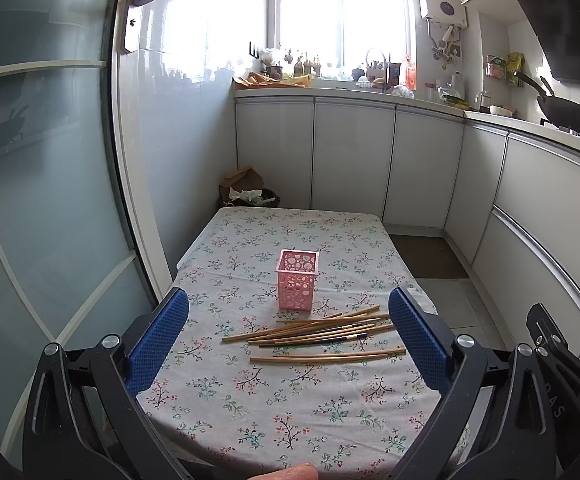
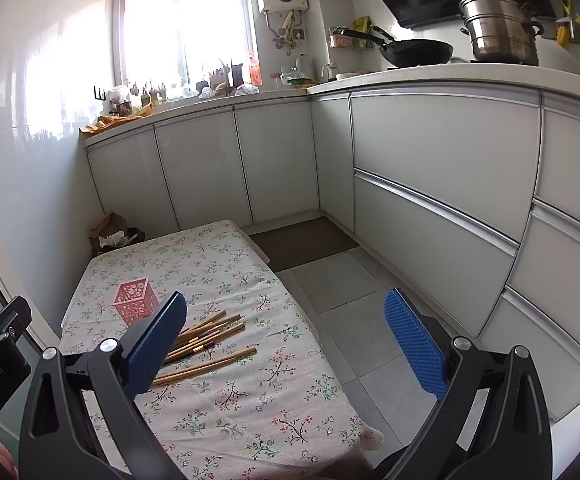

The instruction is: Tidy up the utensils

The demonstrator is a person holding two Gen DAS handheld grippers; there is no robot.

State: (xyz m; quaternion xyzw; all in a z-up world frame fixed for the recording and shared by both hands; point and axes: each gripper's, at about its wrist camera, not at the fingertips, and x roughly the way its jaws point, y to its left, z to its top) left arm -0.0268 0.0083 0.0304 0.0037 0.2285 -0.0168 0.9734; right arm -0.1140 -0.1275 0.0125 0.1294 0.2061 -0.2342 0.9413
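A pink perforated holder (image 1: 297,279) stands upright on the floral tablecloth (image 1: 290,408). Several wooden chopsticks (image 1: 318,332) lie scattered flat just in front of it and to its right. My left gripper (image 1: 289,312) is open and empty, held above the table's near half, short of the chopsticks. In the right wrist view the holder (image 2: 135,299) and chopsticks (image 2: 210,344) lie to the left, partly hidden behind my left finger. My right gripper (image 2: 286,312) is open and empty, over the table's right edge and the floor.
The table (image 2: 250,412) stands in a narrow kitchen. White cabinets (image 2: 430,184) run along the back and right. A glass door (image 1: 50,200) is close on the left. A waste bin with paper (image 1: 250,194) sits behind the table. The right gripper's body (image 1: 562,360) shows at right.
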